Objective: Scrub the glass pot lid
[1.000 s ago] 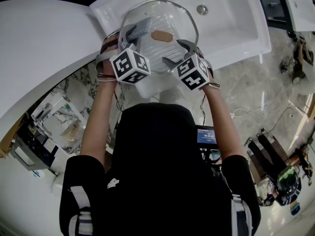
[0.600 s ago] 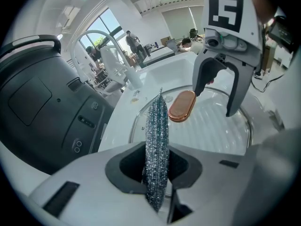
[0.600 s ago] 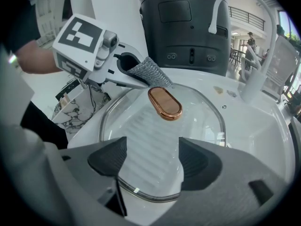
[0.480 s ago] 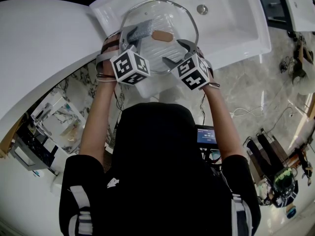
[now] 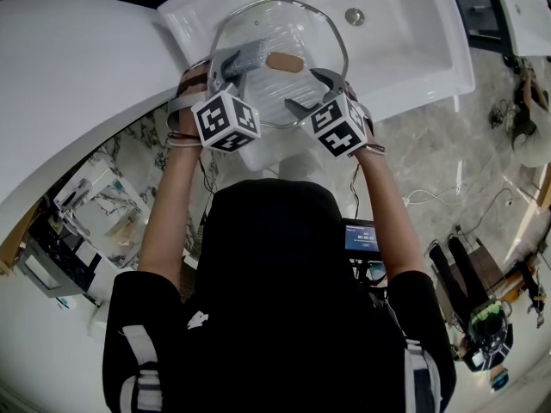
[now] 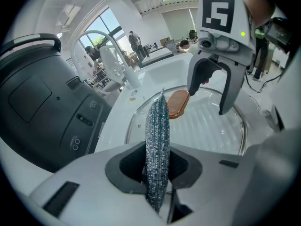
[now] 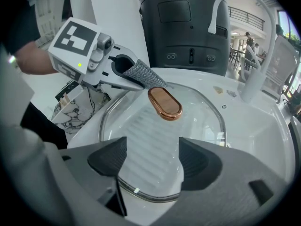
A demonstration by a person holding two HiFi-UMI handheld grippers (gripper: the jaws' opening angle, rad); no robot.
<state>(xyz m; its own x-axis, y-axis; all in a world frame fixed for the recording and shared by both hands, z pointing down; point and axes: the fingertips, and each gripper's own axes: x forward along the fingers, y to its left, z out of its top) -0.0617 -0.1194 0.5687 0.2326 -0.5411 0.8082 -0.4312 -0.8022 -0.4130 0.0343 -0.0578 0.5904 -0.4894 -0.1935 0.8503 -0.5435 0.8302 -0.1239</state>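
Note:
The glass pot lid [image 5: 277, 26] with a metal rim and a copper handle [image 5: 284, 62] lies over the white sink [image 5: 409, 41]. My left gripper [image 5: 231, 65] is shut on a glittery silver scrubbing pad [image 6: 157, 135], whose tip rests on the glass beside the handle [image 6: 178, 103]. The left gripper view shows the pad standing upright between my left gripper's [image 6: 157, 161] jaws. My right gripper [image 7: 153, 159] is open, with the near rim of the lid [image 7: 155, 126] passing under its pads. In the right gripper view the pad [image 7: 146, 79] touches the handle [image 7: 164, 102].
A white curved faucet [image 7: 249, 69] stands at the far side of the sink. A large black appliance [image 7: 188, 27] sits on the counter behind it. The drain [image 5: 354, 16] shows beyond the lid. People stand in the far room.
The left gripper and its pad have slid a little toward me across the glass. The right gripper and the lid have stayed put.

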